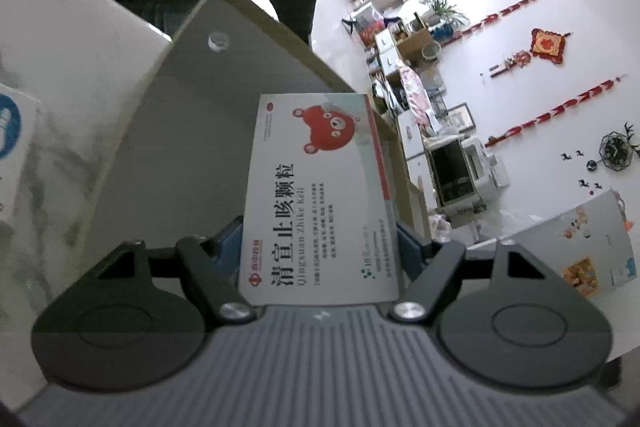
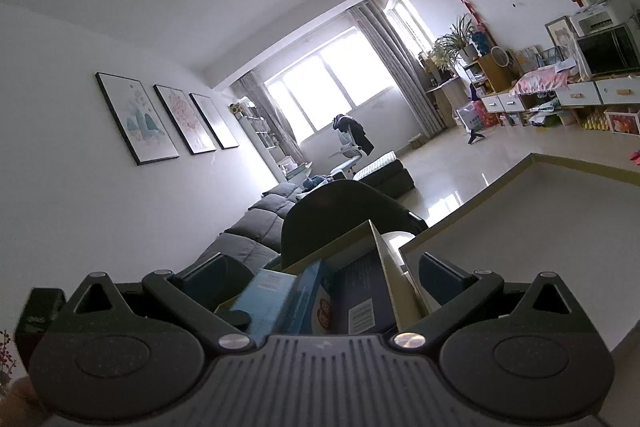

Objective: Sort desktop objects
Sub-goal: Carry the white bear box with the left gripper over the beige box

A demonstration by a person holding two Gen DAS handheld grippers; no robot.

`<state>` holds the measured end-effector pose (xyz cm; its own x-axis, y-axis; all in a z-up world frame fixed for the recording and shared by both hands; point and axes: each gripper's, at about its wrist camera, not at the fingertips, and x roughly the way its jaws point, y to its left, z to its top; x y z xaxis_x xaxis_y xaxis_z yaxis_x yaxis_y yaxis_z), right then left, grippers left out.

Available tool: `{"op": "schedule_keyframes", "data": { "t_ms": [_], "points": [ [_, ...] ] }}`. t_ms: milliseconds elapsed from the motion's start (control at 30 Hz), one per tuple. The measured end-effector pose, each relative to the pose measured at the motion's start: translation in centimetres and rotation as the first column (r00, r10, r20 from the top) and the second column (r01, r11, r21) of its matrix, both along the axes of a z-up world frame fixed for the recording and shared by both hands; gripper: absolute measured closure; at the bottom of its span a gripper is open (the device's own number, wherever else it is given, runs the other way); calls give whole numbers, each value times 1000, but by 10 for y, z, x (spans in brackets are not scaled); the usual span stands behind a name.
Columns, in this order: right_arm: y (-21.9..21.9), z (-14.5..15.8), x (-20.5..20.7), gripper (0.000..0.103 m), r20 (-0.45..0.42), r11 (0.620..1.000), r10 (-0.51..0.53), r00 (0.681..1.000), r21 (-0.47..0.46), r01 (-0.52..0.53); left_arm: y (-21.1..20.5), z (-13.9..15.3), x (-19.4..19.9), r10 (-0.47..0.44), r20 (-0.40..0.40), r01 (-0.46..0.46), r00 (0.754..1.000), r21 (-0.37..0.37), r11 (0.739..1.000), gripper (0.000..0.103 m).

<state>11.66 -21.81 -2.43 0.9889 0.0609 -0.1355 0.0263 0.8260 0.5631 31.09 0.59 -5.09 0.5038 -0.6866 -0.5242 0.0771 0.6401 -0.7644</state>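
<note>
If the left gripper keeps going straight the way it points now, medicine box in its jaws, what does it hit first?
Probably the grey tabletop. The left gripper is shut on the medicine box, whose far end would likely touch down first, short of the table's far edge. The small clear cap sits off to the left. Depth is uncertain.

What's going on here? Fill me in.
A person is sorting desk items with two handheld grippers. The left gripper is clamped on a white medicine box with a red bear, holding it above a grey board on the marble table. The right gripper has a cardboard box of small packs between its fingers; whether it grips it is unclear.
</note>
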Motion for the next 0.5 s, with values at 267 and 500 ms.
{"op": "schedule_keyframes", "data": {
  "t_ms": [267,500],
  "points": [
    [2,0,-1,0,-4,1000,-1,1000,19,1,-7,1,6,-66,-27,67,997,41,997,27],
    [0,0,0,0,-4,1000,2,1000,29,-2,-14,-5,10,-96,-54,102,994,129,986,24]
  ]
}}
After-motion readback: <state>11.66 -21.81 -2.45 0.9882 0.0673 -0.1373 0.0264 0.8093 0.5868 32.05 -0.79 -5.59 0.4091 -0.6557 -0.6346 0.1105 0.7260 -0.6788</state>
